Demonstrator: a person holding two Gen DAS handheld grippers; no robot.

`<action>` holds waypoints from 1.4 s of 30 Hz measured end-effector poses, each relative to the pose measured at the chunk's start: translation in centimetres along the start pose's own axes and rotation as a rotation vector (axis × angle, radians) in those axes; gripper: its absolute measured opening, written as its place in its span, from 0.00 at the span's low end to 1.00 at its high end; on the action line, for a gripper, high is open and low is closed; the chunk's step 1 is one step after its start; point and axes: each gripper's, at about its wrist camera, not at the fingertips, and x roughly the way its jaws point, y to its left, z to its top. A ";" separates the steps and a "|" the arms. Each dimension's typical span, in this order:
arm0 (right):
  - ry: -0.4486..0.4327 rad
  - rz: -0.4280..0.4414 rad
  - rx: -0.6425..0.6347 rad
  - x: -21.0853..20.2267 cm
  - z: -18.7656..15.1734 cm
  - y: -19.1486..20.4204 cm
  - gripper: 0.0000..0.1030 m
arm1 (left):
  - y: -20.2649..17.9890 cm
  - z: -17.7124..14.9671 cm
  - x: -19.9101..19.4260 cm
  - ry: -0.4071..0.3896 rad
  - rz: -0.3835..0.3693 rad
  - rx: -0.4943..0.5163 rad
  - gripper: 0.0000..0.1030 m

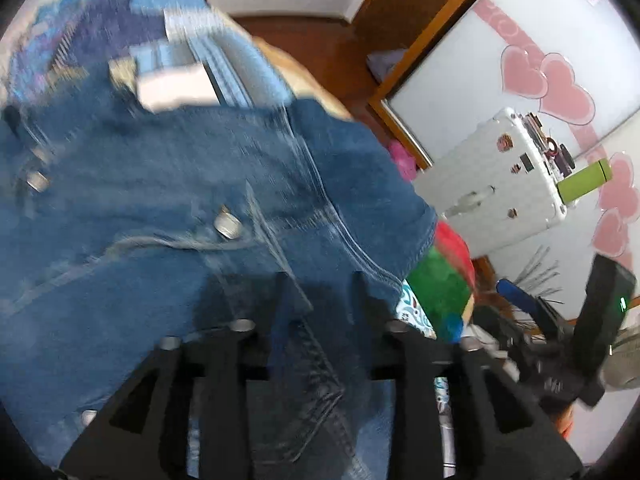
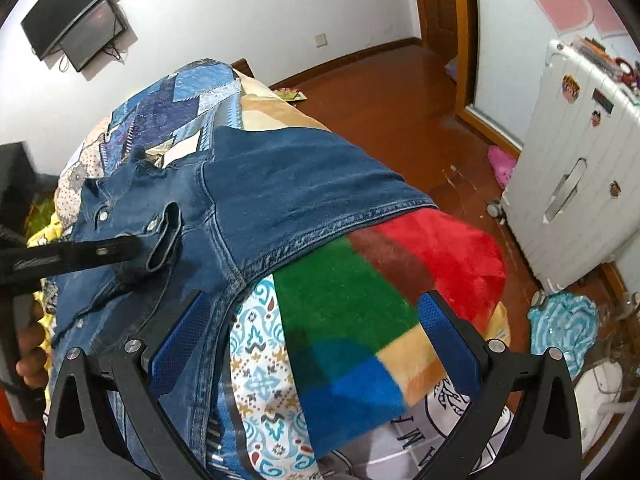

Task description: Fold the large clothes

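a blue denim jacket [image 2: 256, 200] lies spread on a bed [image 2: 280, 116], on top of a patchwork quilt [image 2: 176, 96] and a bright blanket [image 2: 360, 292] of red, green and blue. the right gripper [image 2: 316, 332] hangs over the jacket's edge with its jaws spread wide and nothing in them. the left gripper [image 1: 320, 292] is low over the jacket, jaws a little apart, with a denim fold between them. a white suitcase [image 2: 576, 184] stands on the wooden floor [image 2: 380, 92].

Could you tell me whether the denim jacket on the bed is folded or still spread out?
Partly folded: the denim jacket has one cuffed sleeve laid across its front.
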 end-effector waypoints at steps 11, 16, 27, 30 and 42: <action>0.088 0.133 0.053 3.3 4.2 -2.9 1.00 | 8.8 -3.0 -11.3 -0.264 0.338 -0.058 0.67; 0.170 0.211 0.144 6.5 4.8 -5.3 0.92 | 13.2 -6.6 -13.1 -0.274 0.400 -0.178 0.67; 0.174 0.251 0.418 11.6 5.0 -9.6 0.59 | 18.7 -13.4 -15.2 -0.293 0.417 -0.409 0.67; 0.159 0.206 0.429 12.2 5.8 -9.8 0.45 | 18.9 -14.2 -15.0 -0.289 0.415 -0.433 0.67; -0.019 0.036 0.268 7.2 8.7 -6.7 0.08 | 18.8 -15.3 -15.5 -0.305 0.407 -0.440 0.67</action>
